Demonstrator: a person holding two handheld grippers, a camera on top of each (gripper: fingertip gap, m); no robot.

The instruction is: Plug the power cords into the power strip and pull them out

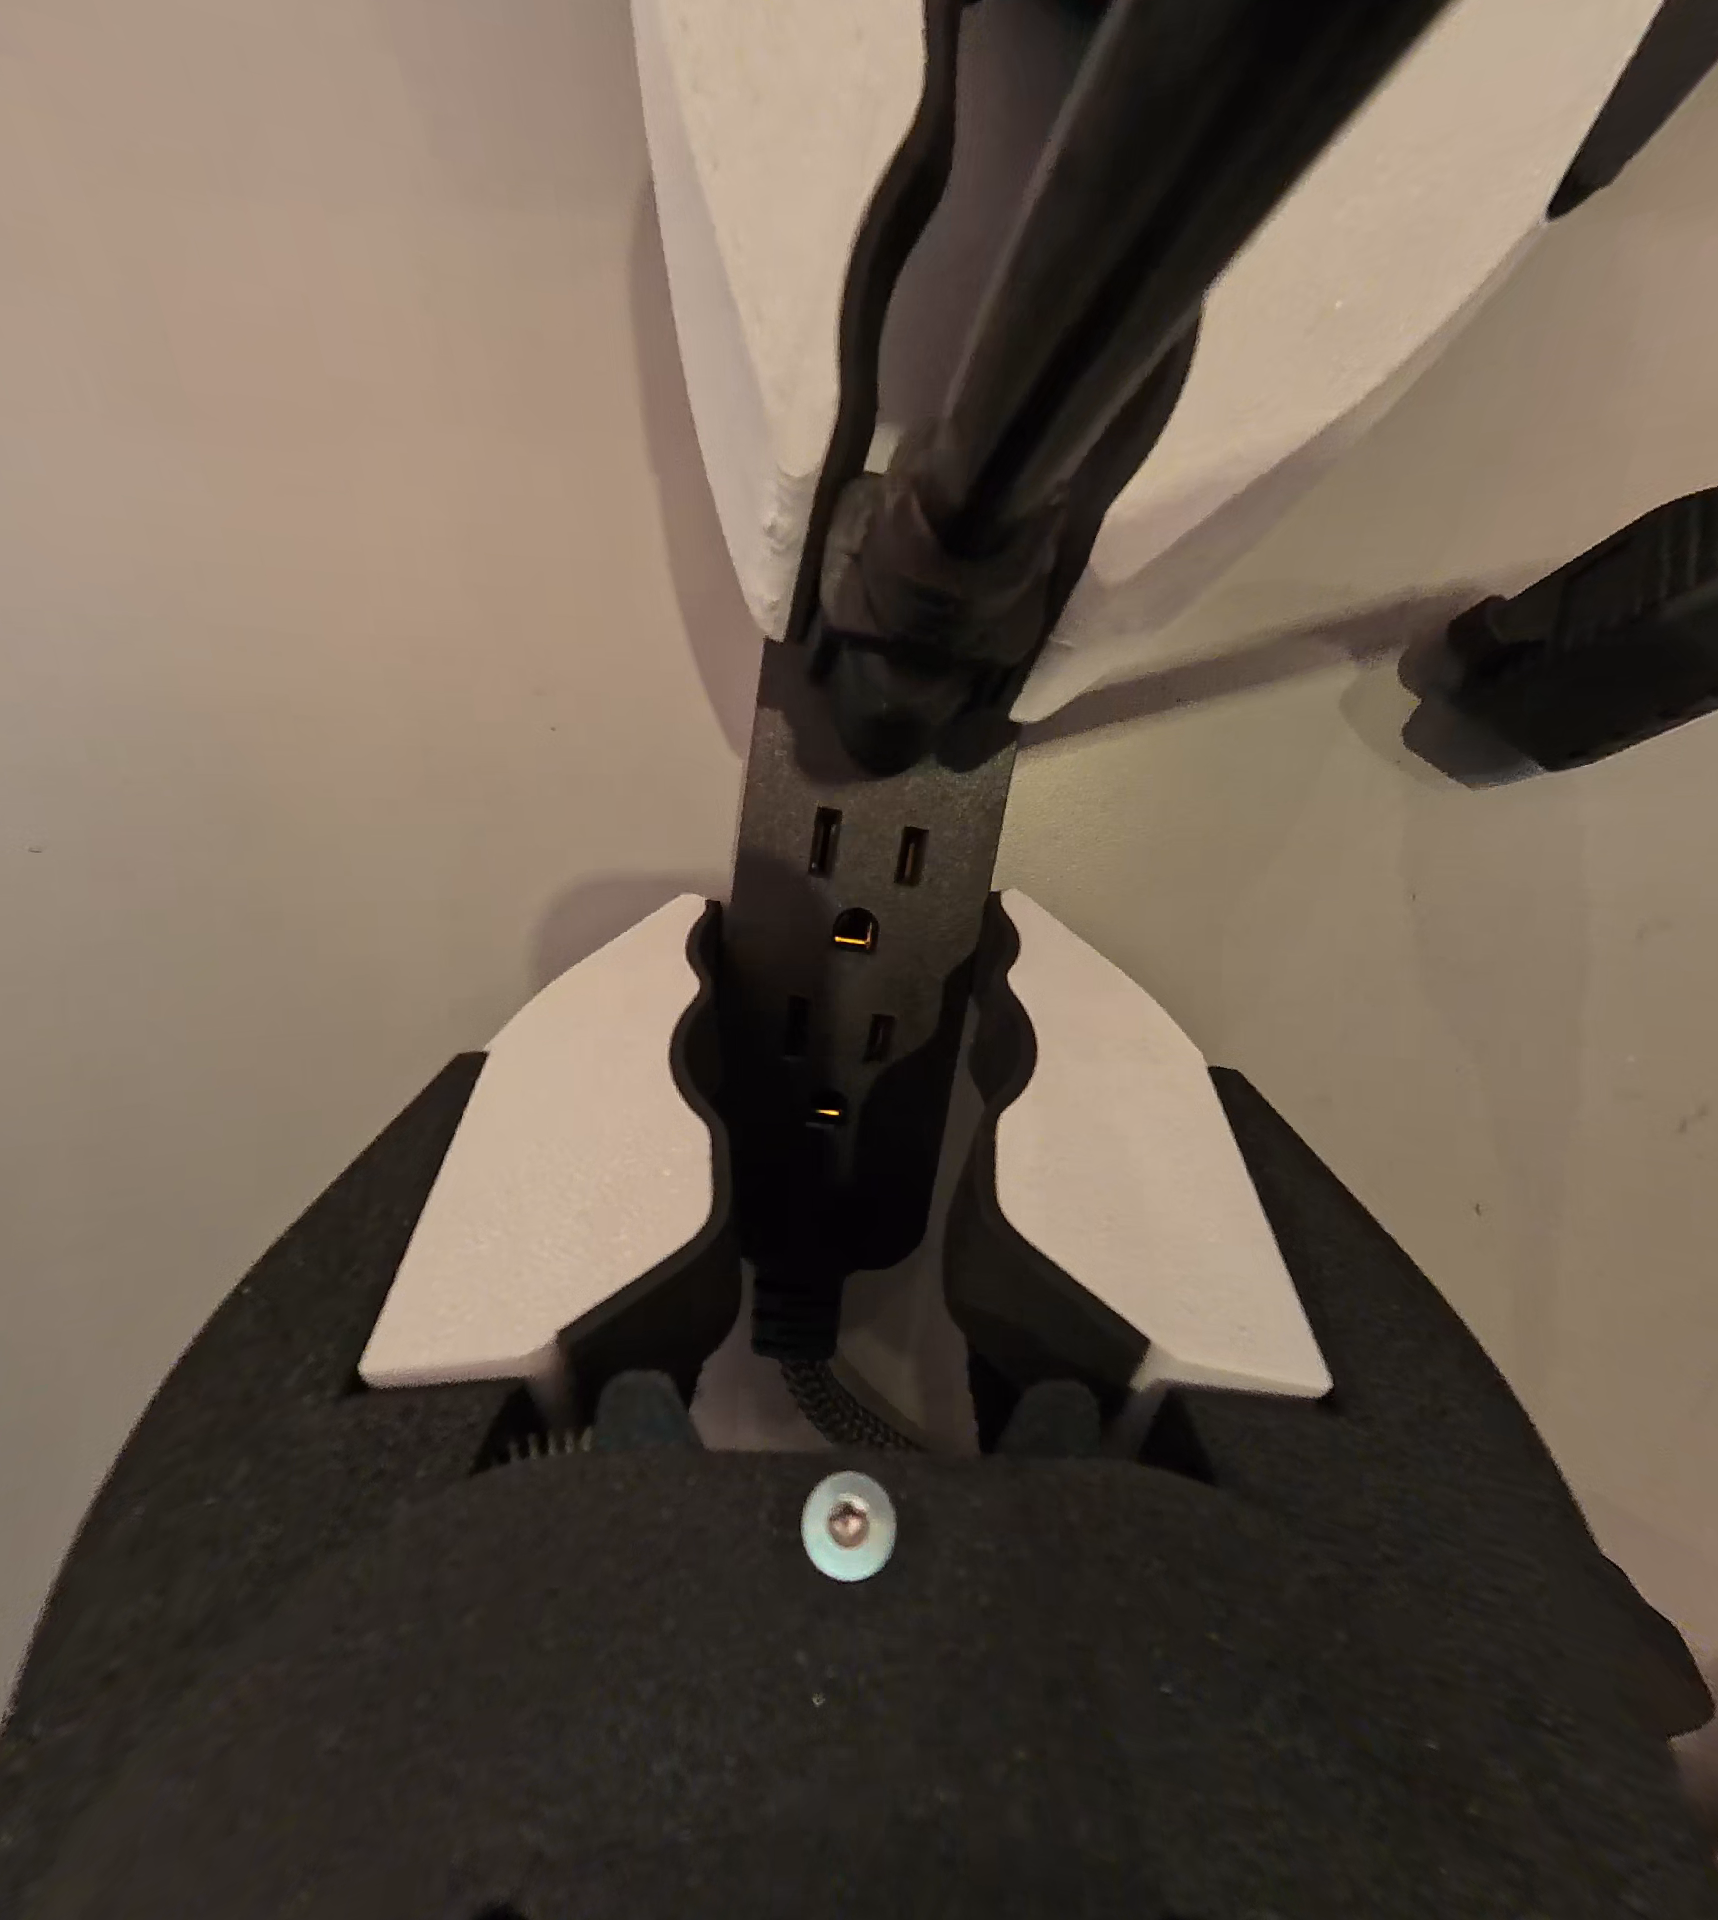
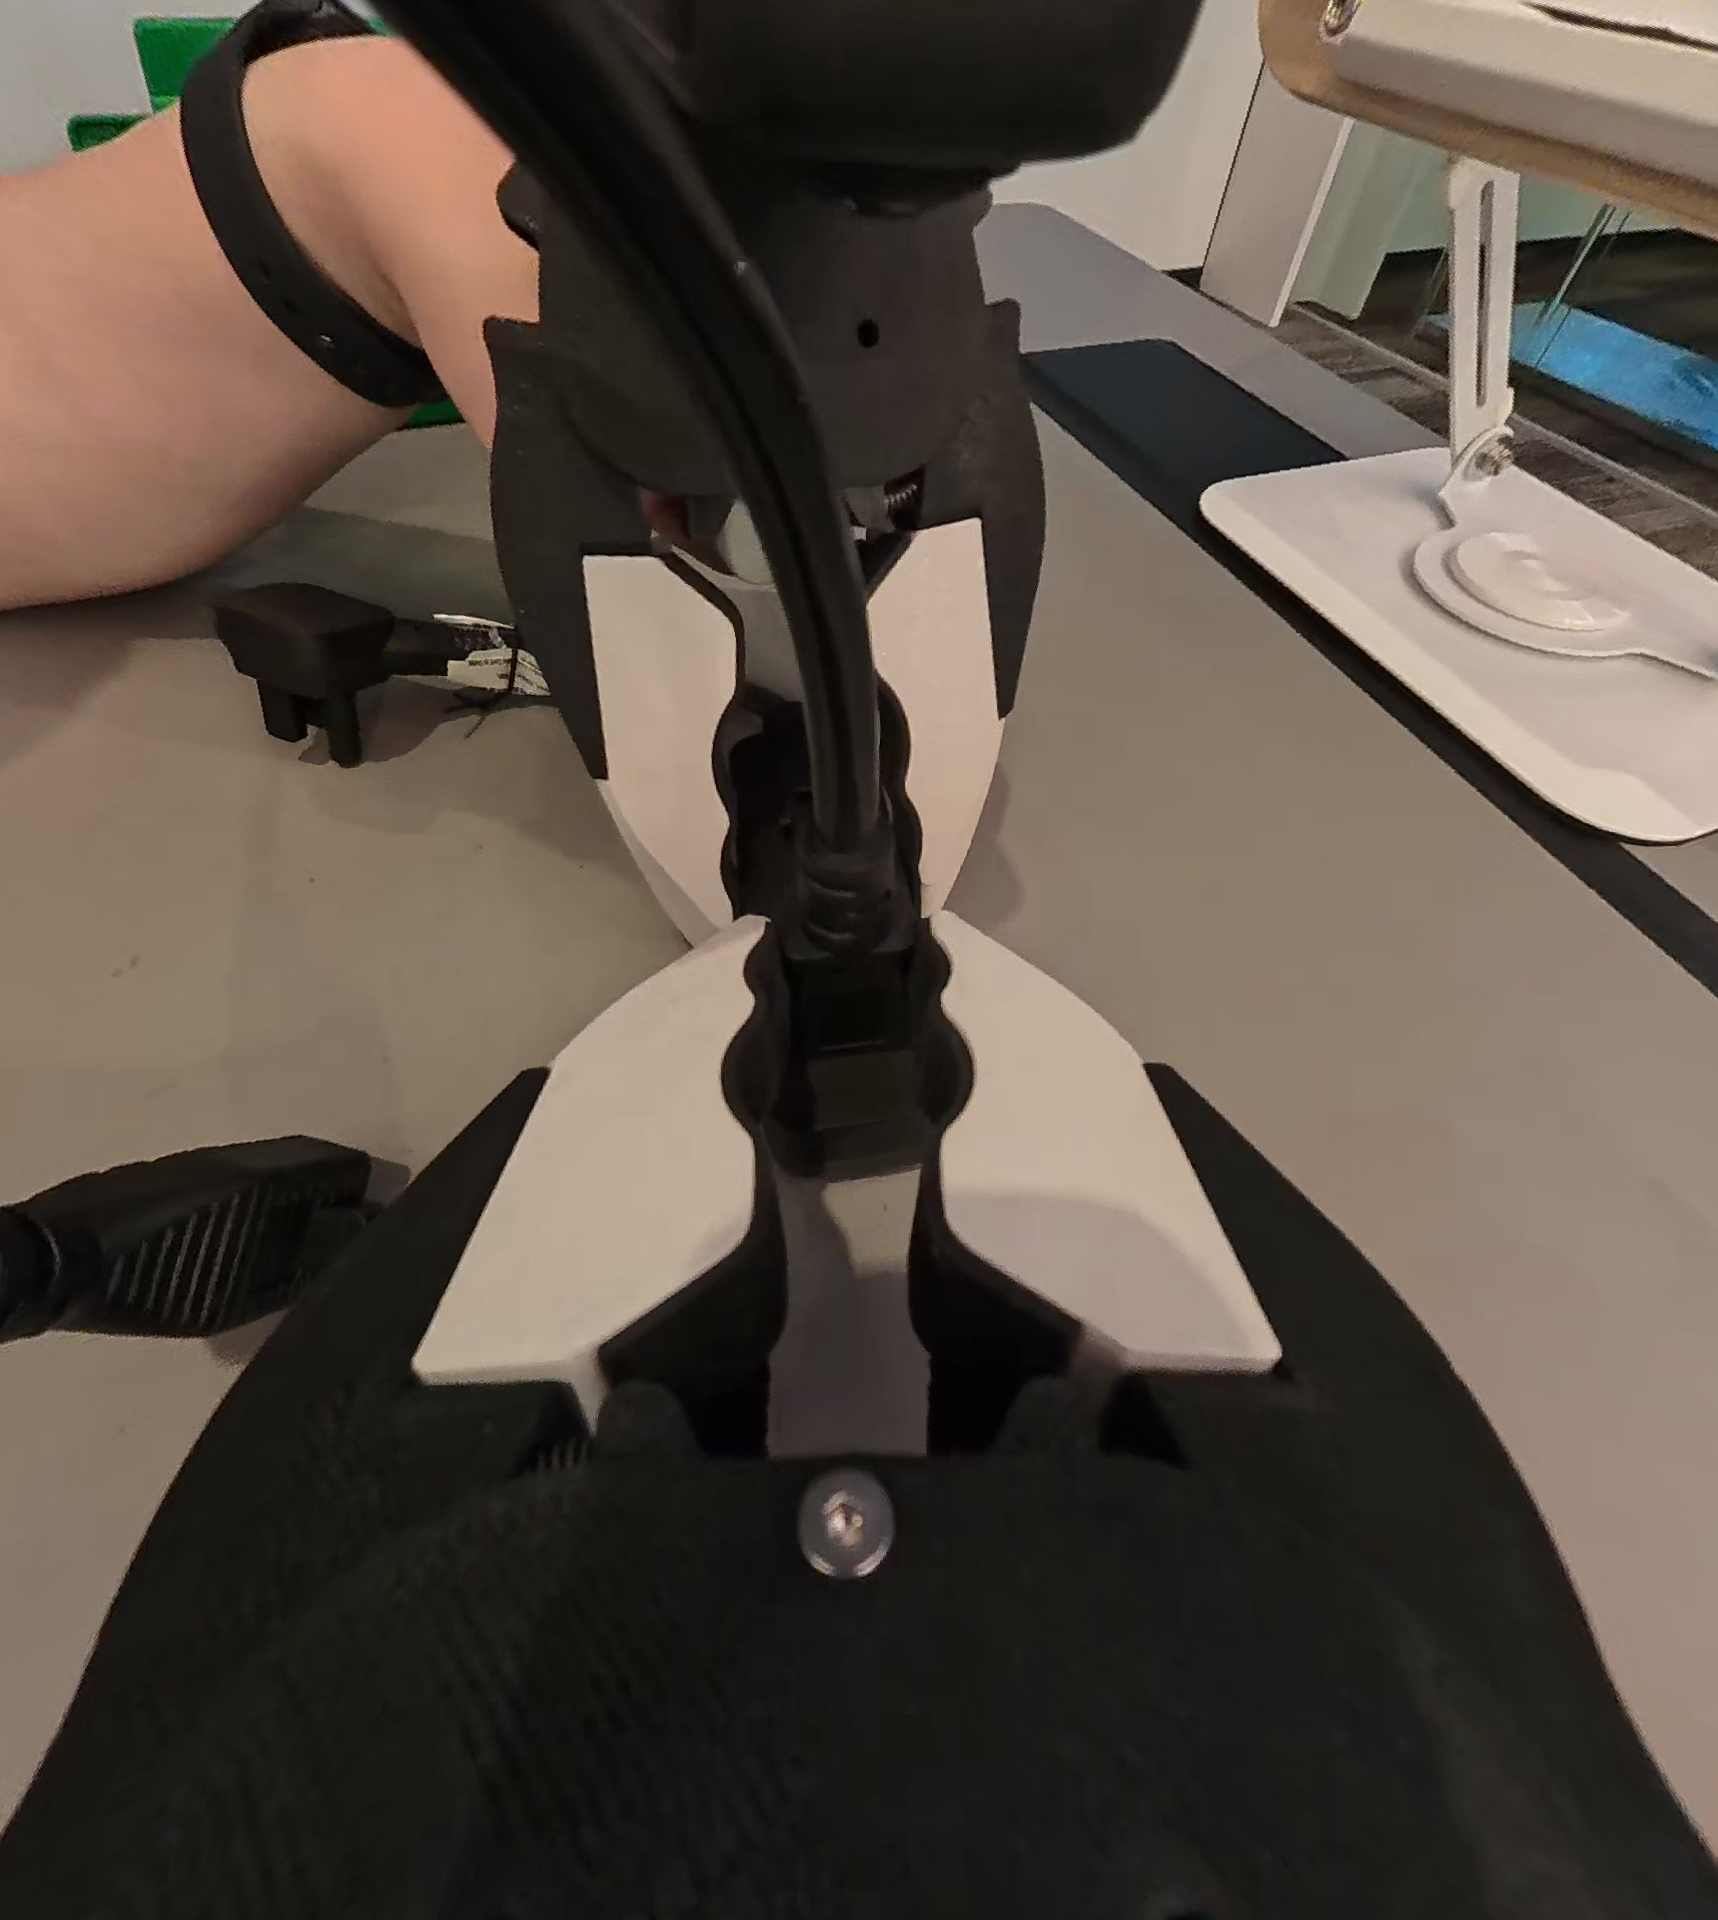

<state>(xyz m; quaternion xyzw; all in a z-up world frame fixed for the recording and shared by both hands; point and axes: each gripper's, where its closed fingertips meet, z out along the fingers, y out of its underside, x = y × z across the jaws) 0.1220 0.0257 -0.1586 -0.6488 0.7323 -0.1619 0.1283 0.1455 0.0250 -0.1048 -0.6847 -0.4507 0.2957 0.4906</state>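
Power strip [image 1: 865, 935] between hand-held gripper [image 1: 850, 997] fingers

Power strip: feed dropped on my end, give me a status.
Left gripper shut on power strip. Right gripper shut on plug at the strip's far end; seating unclear. Two outlets free. Spare plug lies clear.

Our left wrist view looks steeply down, close on power strip [image 1: 870, 894]. Our right wrist view faces opposite way, low over table [image 2: 1250, 1039]. Both share strip, facing grippers.
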